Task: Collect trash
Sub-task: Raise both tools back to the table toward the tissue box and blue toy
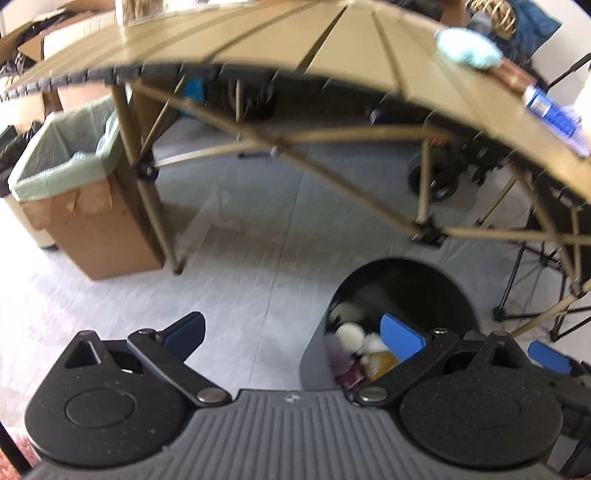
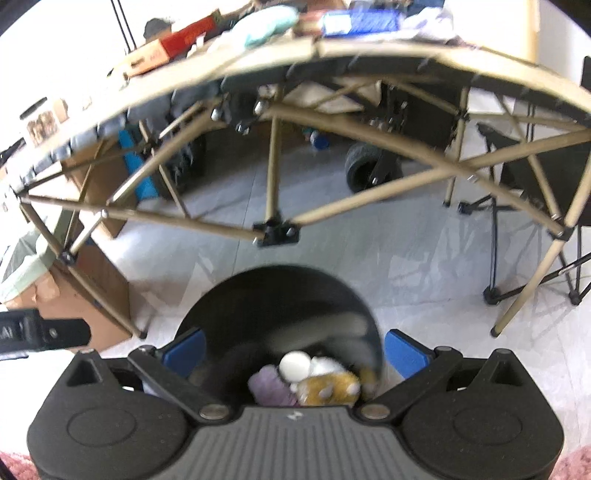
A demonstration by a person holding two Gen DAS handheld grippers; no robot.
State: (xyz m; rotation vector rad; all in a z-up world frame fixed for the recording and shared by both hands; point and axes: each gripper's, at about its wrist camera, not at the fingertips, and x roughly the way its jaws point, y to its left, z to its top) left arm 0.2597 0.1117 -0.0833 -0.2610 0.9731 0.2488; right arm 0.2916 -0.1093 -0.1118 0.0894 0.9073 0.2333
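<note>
A dark round trash bin [image 1: 402, 284] [image 2: 280, 295] stands on the floor in front of the folding table, holding white, purple and yellow crumpled trash [image 2: 314, 380] [image 1: 354, 347]. My right gripper [image 2: 293, 349] hangs open right above the bin's mouth, nothing between its blue pads. My left gripper [image 1: 295, 332] is open and empty to the left of the bin, its right pad over the bin's rim. A light blue crumpled wad [image 1: 467, 46] [image 2: 266, 20] and a blue-white packet [image 1: 550, 107] [image 2: 360, 18] lie on the tan table top [image 1: 258, 40]. The right gripper's blue pad [image 1: 548, 356] shows at the left wrist view's right edge.
A cardboard box lined with a green bag [image 1: 70, 177] [image 2: 33, 266] stands on the floor left of the table leg. Tan crossed table struts [image 2: 273, 166] span the view. A wheeled cart [image 2: 369, 170] and a black folding chair [image 2: 546, 177] sit beyond. A red box [image 2: 184, 37] lies on the table.
</note>
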